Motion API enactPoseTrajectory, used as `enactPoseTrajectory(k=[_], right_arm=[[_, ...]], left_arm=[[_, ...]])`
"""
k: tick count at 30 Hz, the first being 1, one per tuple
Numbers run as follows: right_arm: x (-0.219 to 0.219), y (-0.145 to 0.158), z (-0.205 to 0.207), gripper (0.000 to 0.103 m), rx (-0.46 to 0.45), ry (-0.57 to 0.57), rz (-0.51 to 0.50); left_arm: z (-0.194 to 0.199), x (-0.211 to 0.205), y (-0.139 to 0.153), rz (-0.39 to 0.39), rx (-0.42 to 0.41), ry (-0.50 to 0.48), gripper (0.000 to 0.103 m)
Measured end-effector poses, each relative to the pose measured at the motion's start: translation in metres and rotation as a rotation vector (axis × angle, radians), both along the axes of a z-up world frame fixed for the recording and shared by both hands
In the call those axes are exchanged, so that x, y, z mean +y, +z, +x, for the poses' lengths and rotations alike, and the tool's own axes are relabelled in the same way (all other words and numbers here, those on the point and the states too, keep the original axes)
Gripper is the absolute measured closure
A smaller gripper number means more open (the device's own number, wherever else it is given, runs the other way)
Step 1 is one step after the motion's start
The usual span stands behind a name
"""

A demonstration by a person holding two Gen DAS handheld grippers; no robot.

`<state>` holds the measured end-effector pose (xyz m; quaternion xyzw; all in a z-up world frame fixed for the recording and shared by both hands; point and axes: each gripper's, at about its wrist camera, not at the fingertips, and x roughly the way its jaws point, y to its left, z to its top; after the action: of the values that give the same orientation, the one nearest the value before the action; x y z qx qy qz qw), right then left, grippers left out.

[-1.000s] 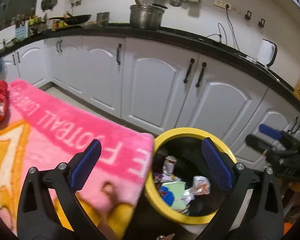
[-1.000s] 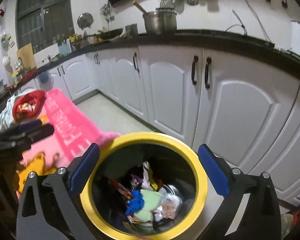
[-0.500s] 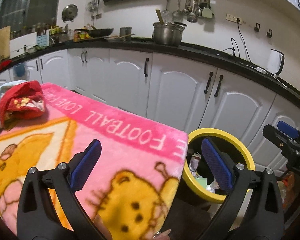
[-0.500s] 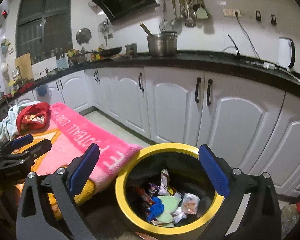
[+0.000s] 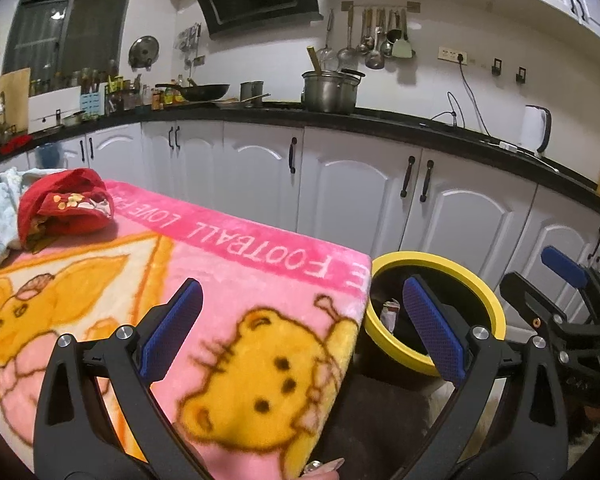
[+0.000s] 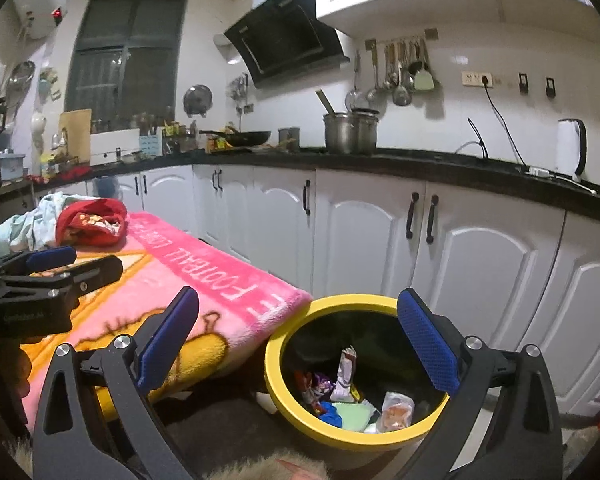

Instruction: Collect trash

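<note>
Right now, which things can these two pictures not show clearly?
- Left wrist view: the inside of the yellow-rimmed round bin is mostly hidden by the pink cartoon blanket and a blue pad.
- Right wrist view: wrapper print is too small.
- Both views: the floor is cut off by the lower edge.

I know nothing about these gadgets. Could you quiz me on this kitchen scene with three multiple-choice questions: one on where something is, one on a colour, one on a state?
1. Where does the trash bin stand?
A. On the counter
B. On the floor beside the pink blanket
C. Inside a cabinet

2. What colour is the bin's rim?
A. Yellow
B. Green
C. White

3. How do the jaws of the right gripper stand?
A. Shut on a wrapper
B. Shut, empty
C. Open, empty

Answers:
1. B, it sits low against the blanket's corner.
2. A, the ring round its dark inside is yellow.
3. C, the blue pads stand wide apart with nothing between.
</note>
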<state>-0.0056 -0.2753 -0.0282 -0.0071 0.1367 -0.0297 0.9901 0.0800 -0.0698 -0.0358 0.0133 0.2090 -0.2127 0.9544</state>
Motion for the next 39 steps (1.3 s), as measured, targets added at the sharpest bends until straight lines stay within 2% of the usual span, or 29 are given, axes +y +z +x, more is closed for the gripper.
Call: enactPoseTrajectory(k=[13,39], right_arm=[[-0.004,-0.004,0.006,0.006,0.039,-0.011,0.028],[-0.003,-0.005,0.005,0.006,0.040,-0.011,0.025]], left_arm=[[-0.011,0.008,-0.006,-0.017,-0.004,0.046,0.011],[-0.011,0.012,-0.005,-0.015,-0.015,0.069,0.011]])
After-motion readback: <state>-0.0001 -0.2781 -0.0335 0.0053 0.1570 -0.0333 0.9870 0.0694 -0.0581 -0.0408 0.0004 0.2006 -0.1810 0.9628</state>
